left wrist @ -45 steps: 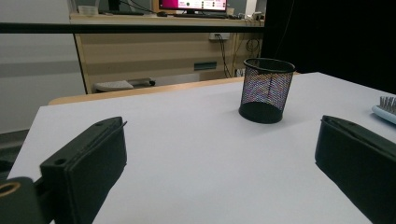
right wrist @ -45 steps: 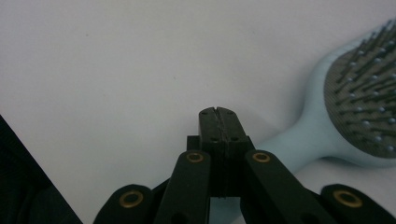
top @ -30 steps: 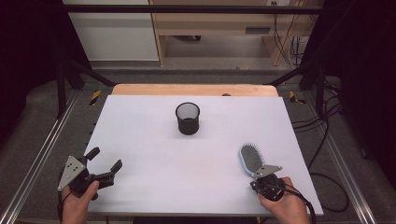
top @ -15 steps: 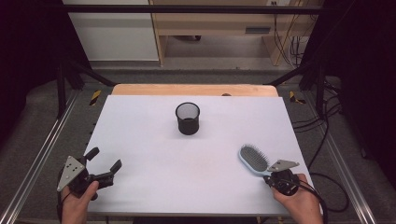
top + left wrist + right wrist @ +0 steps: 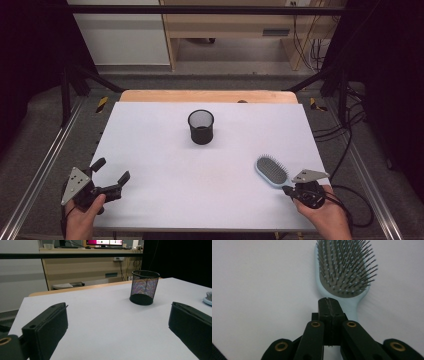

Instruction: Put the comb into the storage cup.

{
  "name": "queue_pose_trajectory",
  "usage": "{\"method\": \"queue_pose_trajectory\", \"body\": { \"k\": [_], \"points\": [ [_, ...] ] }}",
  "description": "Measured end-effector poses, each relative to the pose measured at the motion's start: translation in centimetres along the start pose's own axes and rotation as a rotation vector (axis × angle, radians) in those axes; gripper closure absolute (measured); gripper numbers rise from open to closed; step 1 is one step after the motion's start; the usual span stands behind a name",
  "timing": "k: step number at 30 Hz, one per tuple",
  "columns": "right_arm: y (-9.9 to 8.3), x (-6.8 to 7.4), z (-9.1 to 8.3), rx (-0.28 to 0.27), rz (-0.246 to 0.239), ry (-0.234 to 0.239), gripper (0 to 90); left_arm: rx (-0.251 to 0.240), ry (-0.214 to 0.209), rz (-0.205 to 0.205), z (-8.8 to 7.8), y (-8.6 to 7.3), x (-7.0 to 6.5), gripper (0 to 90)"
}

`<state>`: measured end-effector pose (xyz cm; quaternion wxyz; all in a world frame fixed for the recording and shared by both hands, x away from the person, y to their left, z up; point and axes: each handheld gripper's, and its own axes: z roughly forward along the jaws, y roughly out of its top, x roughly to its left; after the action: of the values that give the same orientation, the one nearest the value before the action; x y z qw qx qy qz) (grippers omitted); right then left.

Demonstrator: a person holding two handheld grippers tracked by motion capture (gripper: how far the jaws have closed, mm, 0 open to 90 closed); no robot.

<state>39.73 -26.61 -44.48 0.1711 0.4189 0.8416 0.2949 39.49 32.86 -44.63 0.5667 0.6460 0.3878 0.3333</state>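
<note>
My right gripper has its jaws clenched above the hairbrush handle at the table's four o'clock, probably to push it. The left gripper waits released.

Glossy plastic hairbrush; black wire-mesh cup; matt white table.

Lab or office: black-framed test table, trailing cables, monitor.

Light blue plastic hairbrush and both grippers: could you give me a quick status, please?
Left gripper open, empty. Right gripper shut above the handle of the light blue plastic hairbrush, grip unconfirmed. Black mesh cup stands apart, mid-table.
</note>
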Motion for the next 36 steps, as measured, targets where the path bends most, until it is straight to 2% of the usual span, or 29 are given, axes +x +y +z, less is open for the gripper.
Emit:
{"method": "queue_pose_trajectory", "body": {
  "k": [3, 6, 10, 13, 17, 21, 22, 23, 28, 32, 36],
  "points": [
    [0.4, -0.2, -1.0, -0.018, 0.006, 0.015, 87.6, 0.001, 0.001, 0.004, 0.0, 0.0, 0.0, 2.5],
    [0.7, -0.7, -1.8, -0.021, 0.005, 0.011, 83.2, -0.003, 0.002, 0.002, -0.1, 0.1, -0.1, 2.5],
    [0.8, -1.6, -2.4, -0.026, -0.006, 0.009, 74.4, -0.006, 0.005, 0.001, -0.1, 0.1, 0.0, 2.5],
    [0.9, -2.1, -2.6, -0.015, -0.008, 0.005, 62.9, -0.004, 0.004, 0.002, -0.1, 0.0, 0.0, 2.4],
    [0.9, -2.7, -2.2, 0.015, -0.004, 0.013, 47.5, -0.002, 0.003, 0.004, -0.1, 0.0, 0.0, 2.4],
    [0.7, -3.0, -1.2, 0.046, 0.003, 0.013, 36.1, -0.004, 0.005, 0.010, -0.1, 0.1, 0.0, 2.5],
    [0.6, -3.1, -0.8, 0.060, 0.012, 0.010, 29.5, -0.003, 0.004, 0.010, -0.1, 0.1, 0.0, 2.5],
    [0.6, -3.1, -0.8, 0.060, 0.012, 0.010, 29.5, -0.004, 0.004, 0.008, -0.1, 0.1, 0.0, 2.5],
    [0.4, -3.3, 0.2, 0.070, 0.043, 0.000, 14.9, -0.003, 0.004, 0.006, -0.1, 0.0, 0.0, 2.4],
    [0.3, -3.1, 1.0, 0.078, 0.054, 0.014, 13.6, -0.003, 0.002, 0.007, -0.1, 0.1, 0.0, 2.4],
    [0.3, -2.9, 1.5, 0.106, 0.033, 0.028, 24.0, -0.001, 0.001, 0.007, -0.1, 0.1, 0.0, 2.4]
  ]
}}
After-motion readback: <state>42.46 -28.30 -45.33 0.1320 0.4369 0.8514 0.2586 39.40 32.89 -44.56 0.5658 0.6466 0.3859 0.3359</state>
